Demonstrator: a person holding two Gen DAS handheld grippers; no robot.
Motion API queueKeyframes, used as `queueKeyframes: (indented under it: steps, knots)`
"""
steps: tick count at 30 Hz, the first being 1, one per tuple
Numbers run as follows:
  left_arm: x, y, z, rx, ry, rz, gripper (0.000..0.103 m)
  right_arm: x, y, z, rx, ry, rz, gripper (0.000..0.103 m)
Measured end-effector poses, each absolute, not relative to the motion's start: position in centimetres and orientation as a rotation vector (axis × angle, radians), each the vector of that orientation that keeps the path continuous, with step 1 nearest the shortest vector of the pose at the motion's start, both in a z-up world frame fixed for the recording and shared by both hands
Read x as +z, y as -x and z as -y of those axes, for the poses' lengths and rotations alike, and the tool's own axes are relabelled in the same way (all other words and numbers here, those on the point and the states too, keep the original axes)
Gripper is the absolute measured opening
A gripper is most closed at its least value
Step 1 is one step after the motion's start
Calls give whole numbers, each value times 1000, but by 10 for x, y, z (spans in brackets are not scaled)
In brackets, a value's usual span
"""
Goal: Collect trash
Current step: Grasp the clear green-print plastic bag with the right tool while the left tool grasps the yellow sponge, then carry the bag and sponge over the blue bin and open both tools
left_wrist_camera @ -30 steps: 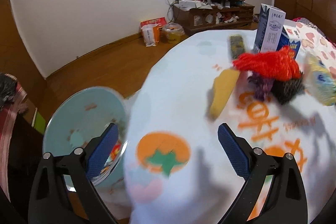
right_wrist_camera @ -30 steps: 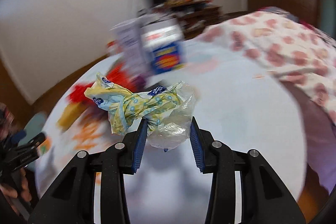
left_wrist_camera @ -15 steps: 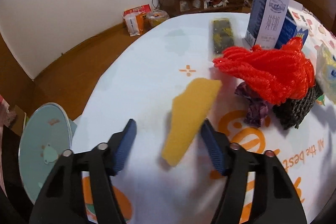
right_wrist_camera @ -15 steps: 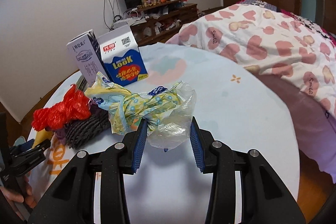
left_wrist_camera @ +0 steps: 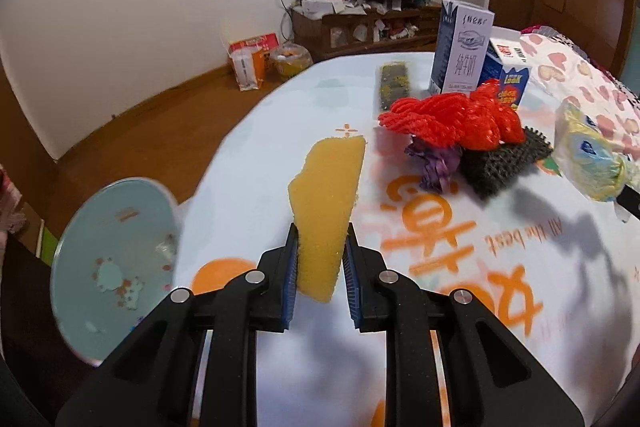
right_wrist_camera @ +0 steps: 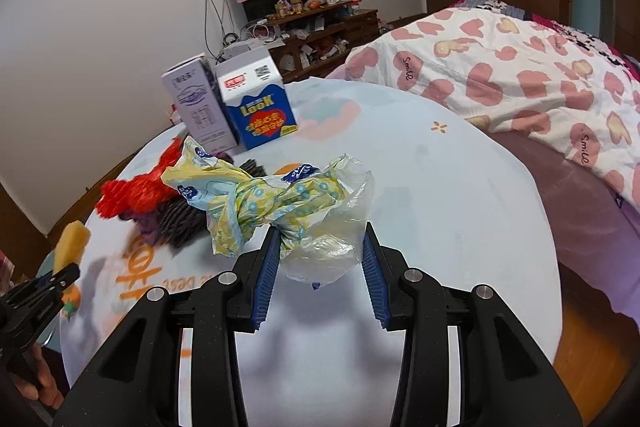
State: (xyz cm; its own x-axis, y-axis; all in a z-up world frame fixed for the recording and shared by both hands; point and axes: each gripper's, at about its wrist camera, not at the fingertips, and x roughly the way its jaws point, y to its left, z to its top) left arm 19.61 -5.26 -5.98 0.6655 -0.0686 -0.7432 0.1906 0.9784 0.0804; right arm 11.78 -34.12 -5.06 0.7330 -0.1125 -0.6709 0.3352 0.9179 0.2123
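The left gripper [left_wrist_camera: 320,259] pinches the sponge [left_wrist_camera: 326,203] near the counter's [left_wrist_camera: 460,327] left edge; the right gripper [right_wrist_camera: 319,259] clamps the wrapper [right_wrist_camera: 280,203] above mid-counter. Carry each over the bin [left_wrist_camera: 116,259], then release squarely inside.

Left tongs [left_wrist_camera: 320,263] and right tongs [right_wrist_camera: 319,263] both clamp loads.
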Motion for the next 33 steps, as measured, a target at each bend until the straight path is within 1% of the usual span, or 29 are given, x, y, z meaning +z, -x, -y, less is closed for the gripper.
queueKeyframes:
  steps: [15, 33]
  knots:
    - [-38, -148, 3, -52, -145, -793, 21, -36, -99, 273, -151, -273, -705, 41]
    - [-36, -136, -48, 41, -101, -782, 21, -29, -105, 211, -38, -220, -712, 41]
